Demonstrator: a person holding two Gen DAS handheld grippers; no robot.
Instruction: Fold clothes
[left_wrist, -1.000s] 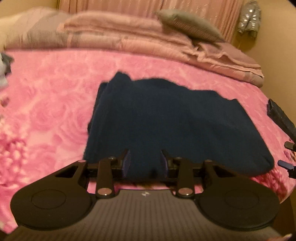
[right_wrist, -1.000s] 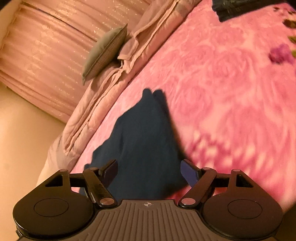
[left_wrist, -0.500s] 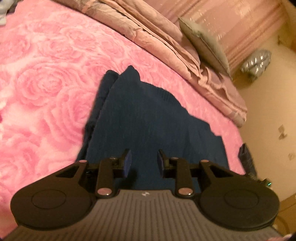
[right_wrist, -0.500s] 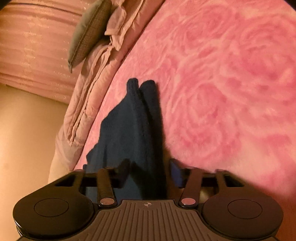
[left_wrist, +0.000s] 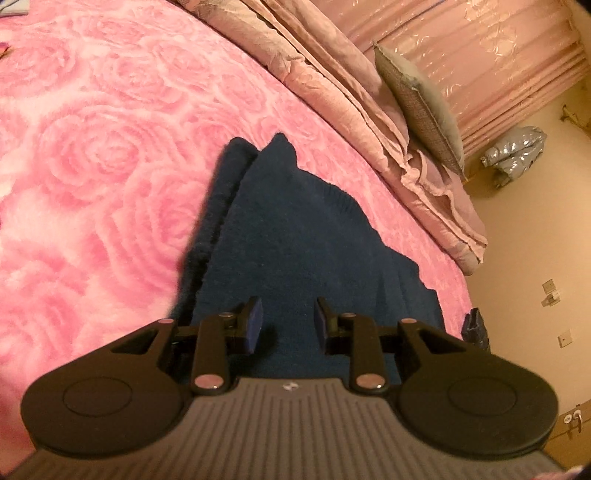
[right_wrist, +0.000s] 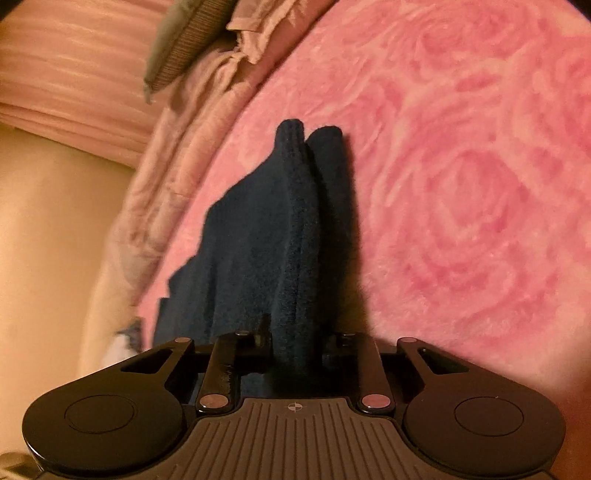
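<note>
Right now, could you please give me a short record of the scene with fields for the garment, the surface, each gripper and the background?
garment: dark navy knitted garment, partly folded, with a doubled thick edge along one side
surface: pink rose-patterned fleece blanket on a bed
left gripper: open, over the garment's near part, fingers apart with cloth showing between them
right gripper: shut on the garment's thick folded edge
background: folded dusty-pink quilt along the bed's far side, grey pillow leaning on it
</note>
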